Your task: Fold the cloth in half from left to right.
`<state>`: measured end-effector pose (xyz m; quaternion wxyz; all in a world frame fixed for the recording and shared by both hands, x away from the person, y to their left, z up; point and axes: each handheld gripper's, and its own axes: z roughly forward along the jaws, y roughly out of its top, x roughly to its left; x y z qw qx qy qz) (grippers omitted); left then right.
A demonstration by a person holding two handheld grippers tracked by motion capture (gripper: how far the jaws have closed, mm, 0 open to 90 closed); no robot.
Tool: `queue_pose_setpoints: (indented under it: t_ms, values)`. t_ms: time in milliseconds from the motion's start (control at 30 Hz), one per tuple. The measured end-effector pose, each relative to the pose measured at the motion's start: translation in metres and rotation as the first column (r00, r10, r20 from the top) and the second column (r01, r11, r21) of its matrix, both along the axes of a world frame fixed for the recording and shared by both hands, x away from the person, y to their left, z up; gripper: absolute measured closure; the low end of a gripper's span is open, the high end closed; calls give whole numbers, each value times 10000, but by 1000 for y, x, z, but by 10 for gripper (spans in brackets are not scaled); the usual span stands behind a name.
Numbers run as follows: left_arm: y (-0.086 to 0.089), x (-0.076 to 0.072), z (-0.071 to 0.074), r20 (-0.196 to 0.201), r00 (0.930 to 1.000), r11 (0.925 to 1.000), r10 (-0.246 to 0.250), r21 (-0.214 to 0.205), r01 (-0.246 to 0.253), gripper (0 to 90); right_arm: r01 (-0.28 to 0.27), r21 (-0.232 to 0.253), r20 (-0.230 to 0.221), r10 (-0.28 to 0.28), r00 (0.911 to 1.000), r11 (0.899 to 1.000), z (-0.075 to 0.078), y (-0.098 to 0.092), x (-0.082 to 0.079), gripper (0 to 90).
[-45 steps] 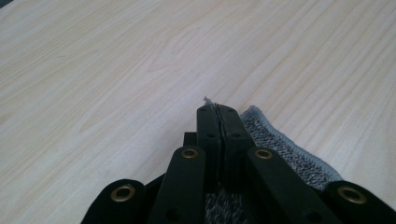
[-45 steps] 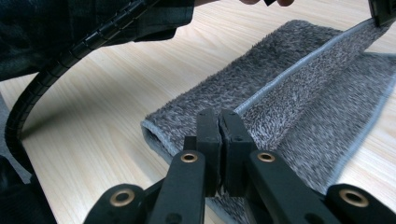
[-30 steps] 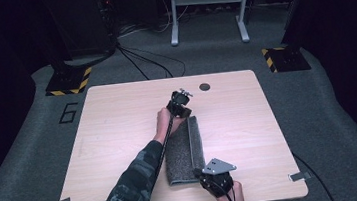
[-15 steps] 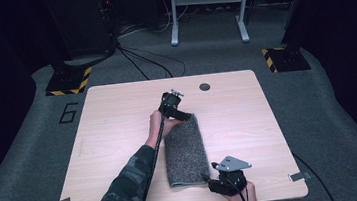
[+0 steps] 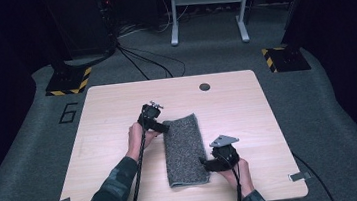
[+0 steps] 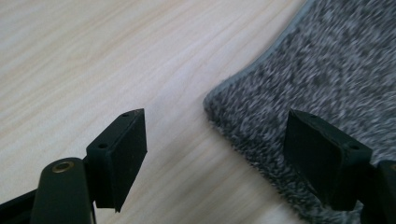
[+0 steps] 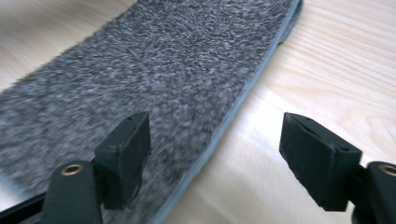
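The grey mat [image 5: 185, 150] lies folded into a long strip on the middle of the wooden bench [image 5: 107, 113]. At its far left corner the left gripper [image 5: 165, 129] has just been opening its jaws, which now stand apart with only the mat's corner below them. At the mat's near right edge the right gripper [image 5: 205, 162] has likewise just spread its jaws, clamping nothing.

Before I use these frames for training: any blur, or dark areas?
High view: sharp, table evenly lit, room behind it dark. Left gripper view: towel pile softly blurred at the right. Right gripper view: towel's near left part smeared, wood sharper.
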<state>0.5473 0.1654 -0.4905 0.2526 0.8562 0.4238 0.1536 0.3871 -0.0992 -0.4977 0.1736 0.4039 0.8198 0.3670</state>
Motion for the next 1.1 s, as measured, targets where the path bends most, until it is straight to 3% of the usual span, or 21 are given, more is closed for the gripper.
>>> queue_pose_setpoints:
  t_ms: [133, 333, 567, 667, 767, 867, 1100]
  values:
    - [-2, 5, -9, 0, 10000, 9993, 76, 376, -76, 217, 18, -485, -324, -34, 9995, 9988, -9, 8, 17, 236]
    - [-3, 12, -14, 250, 9995, 9995, 194, 235, -200, 210, 156, -837, -469, -196, 9987, 9964, -16, 8, 27, 235]
    - [-5, 24, -14, 236, 9995, 9995, 229, 198, -233, 198, 242, -879, -665, -301, 9973, 9958, -19, 6, 42, 217]
    - [-4, 29, -15, 141, 9997, 9998, 202, -39, -201, 196, 152, -1007, -770, -231, 9968, 9948, -17, 5, 48, 203]
    - [1, 31, -16, 19, 9995, 9984, 303, -472, -302, 189, 22, -631, -905, -80, 9959, 9980, -11, 2, 52, 170]
    - [5, 31, -15, -100, 9991, 9950, 400, -909, -407, 188, 33, -298, -652, -52, 9979, 9995, 2, -3, 59, 148]
    - [6, 31, -11, -167, 9992, 9919, 367, -1211, -384, 189, 127, 41, -635, -124, 9979, 9999, 19, -5, 95, 144]
